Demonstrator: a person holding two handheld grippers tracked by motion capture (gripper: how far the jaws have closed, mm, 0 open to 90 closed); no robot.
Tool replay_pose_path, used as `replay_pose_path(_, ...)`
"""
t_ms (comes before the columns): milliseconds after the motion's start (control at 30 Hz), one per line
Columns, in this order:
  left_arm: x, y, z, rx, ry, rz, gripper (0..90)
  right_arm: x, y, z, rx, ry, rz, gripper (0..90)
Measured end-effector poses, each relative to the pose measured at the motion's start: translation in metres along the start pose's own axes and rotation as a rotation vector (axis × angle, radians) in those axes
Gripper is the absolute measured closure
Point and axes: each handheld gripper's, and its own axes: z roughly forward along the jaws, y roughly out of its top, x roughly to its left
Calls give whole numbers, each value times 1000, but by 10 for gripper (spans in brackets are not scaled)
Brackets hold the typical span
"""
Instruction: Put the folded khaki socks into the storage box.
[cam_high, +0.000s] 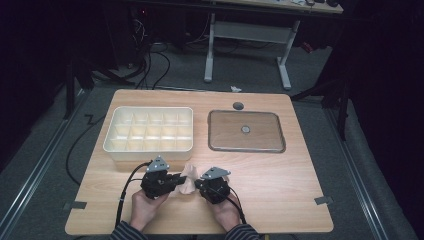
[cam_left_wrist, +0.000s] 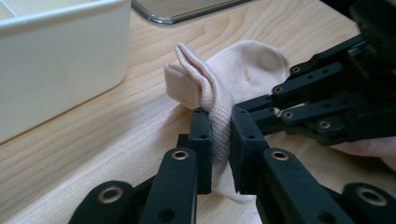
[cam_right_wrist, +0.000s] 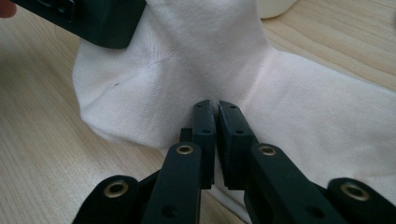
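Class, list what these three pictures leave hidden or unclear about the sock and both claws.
- High view: sock mostly covered by the left claw and right claw; its shape is too small to read.
- Left gripper view: the pinched fold is hidden between the jaws.
- Right gripper view: sock cut off by the edges.

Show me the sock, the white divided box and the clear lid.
sock (cam_left_wrist: 243, 65), left gripper view, on its rounded end.
white divided box (cam_high: 149, 144), high view, on its front wall.
clear lid (cam_high: 225, 131), high view, on its flat left part.
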Motion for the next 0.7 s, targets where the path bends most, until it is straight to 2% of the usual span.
replay_pose_path(133,-2,4,-1,-23,-25,1,811,2,5,3,14,12,-5,859)
replay_pose_path(267,1,5,-1,-41,-47,-14,813,6,10,7,27,21,-18,860)
replay_pose_path(400,3,5,-2,-54,-66,-26,815,6,11,10,27,41,0,862)
replay_pose_path(533,3,5,-1,-46,-66,-24,815,8,13,12,28,64,18,861)
replay_pose_path(600,4,5,-2,-33,-51,-20,815,8,14,12,29,67,15,850)
replay_pose_path(700,4,4,-4,-17,-36,-16,815,7,13,7,22,54,23,771)
